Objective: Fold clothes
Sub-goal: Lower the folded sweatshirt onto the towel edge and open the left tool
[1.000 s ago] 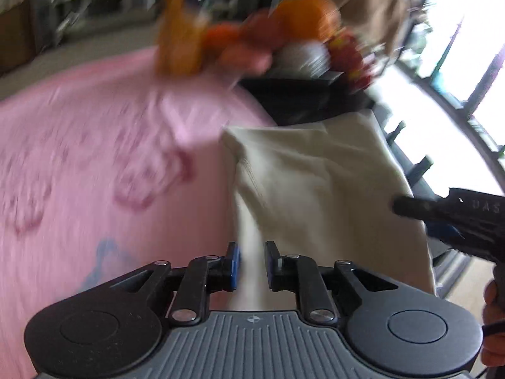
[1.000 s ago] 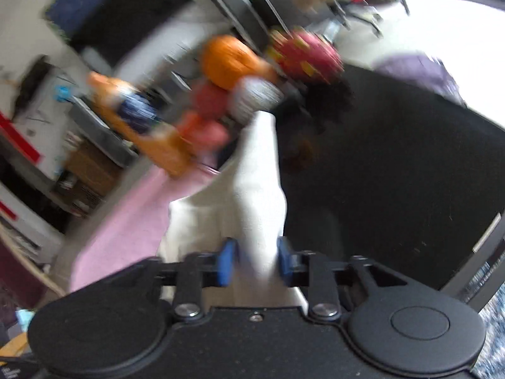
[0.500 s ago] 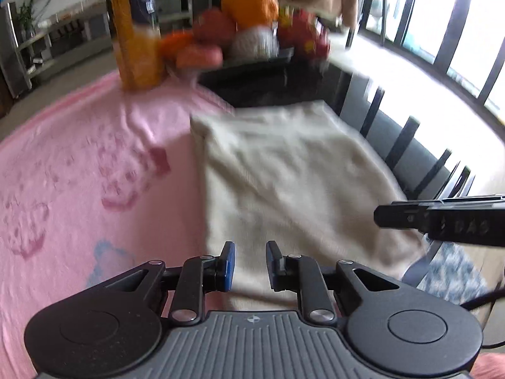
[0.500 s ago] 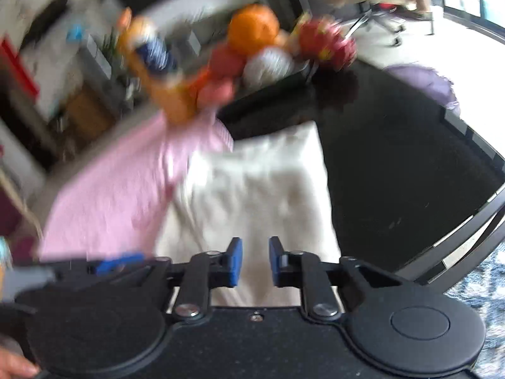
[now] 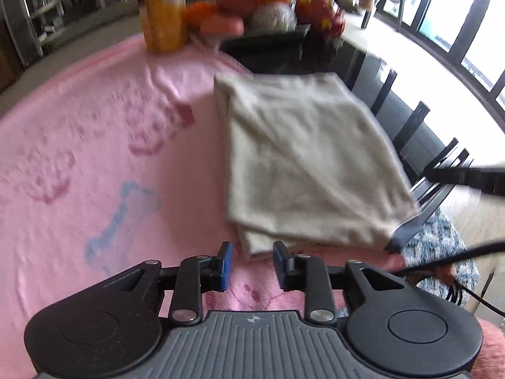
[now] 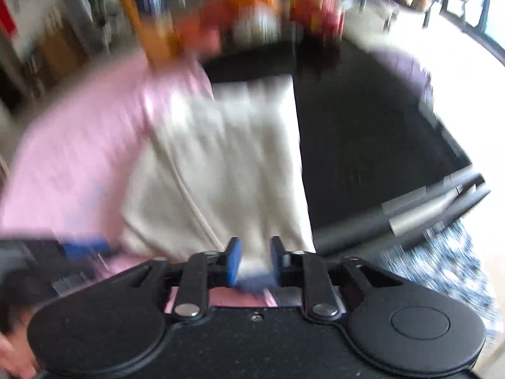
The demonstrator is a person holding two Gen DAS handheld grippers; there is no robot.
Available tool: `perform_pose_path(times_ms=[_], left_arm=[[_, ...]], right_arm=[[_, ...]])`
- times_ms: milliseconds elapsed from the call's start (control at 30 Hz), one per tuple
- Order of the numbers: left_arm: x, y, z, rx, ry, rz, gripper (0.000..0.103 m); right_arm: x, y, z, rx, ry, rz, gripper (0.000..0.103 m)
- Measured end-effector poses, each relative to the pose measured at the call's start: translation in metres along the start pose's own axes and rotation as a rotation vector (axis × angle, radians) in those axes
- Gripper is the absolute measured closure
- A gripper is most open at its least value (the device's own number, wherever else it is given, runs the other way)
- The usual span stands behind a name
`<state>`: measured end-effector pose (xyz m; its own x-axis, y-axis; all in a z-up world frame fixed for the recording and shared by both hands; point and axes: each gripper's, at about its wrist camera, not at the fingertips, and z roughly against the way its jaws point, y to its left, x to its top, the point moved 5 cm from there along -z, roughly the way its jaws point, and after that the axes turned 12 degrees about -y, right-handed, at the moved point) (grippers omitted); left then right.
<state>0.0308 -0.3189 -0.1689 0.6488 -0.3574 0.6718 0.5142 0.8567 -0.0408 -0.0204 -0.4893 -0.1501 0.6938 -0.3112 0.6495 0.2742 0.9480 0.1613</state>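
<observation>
— Pink cloth (image 5: 94, 145) covered most of the surface (image 6: 363, 120), with a fruit bowl (image 5: 271, 28) and an orange bottle (image 5: 162, 9) at the far end. Where was the garment?

— A beige garment (image 5: 303, 164) lay folded into a rough rectangle, partly on the pink cloth and partly over the dark surface, its near right corner hanging past the edge.

— And the fingers?

— The left gripper (image 5: 252, 262) had its fingers spread, empty, just short of the near folded edge. The right gripper (image 6: 254, 260) looked spread too, with beige cloth showing between the fingers; the blur made it hard to say whether they touched it.

— Which step, then?

— One fold seemed done. I'd judge the next move called for pinching both near corners and carrying them across evenly
</observation>
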Motion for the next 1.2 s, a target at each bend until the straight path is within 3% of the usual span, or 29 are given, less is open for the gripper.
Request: perform_pose_path(times_ms=[133,333,500,567,633,867,1000,1200], left_arm=[[0.030,0.000,0.044,0.022,-0.087,0.005,0.065],[0.055,0.002,0.100,0.018,-0.159,0.011,0.049],[0.053,0.001,0.128,-0.003,-0.162,-0.005,0.026],[0.050,0.000,0.137,-0.013,-0.167,-0.017,0.018],[0.045,-0.002,0.146,-0.028,-0.167,-0.025,0.014],[0.016,-0.001,0.148,-0.072,-0.128,0.001,0.009],[0.000,0.000,0.143,-0.092,-0.125,0.021,0.008],[-0.014,0.004,0.136,-0.077,-0.093,0.028,0.008]], right_arm=[[0.028,0.018,0.040,0.011,-0.108,-0.035,0.076],[0.069,0.046,0.101,0.028,-0.270,-0.088,0.062],[0.062,0.056,0.127,-0.006,-0.210,-0.122,0.046],[0.051,0.059,0.142,-0.008,-0.189,-0.137,0.032],[0.044,0.062,0.153,-0.013,-0.173,-0.146,0.026],[0.004,0.065,0.160,-0.117,-0.109,-0.150,0.026],[-0.013,0.070,0.163,-0.190,-0.118,-0.066,0.025],[-0.030,0.068,0.170,-0.204,-0.132,-0.080,0.025]])
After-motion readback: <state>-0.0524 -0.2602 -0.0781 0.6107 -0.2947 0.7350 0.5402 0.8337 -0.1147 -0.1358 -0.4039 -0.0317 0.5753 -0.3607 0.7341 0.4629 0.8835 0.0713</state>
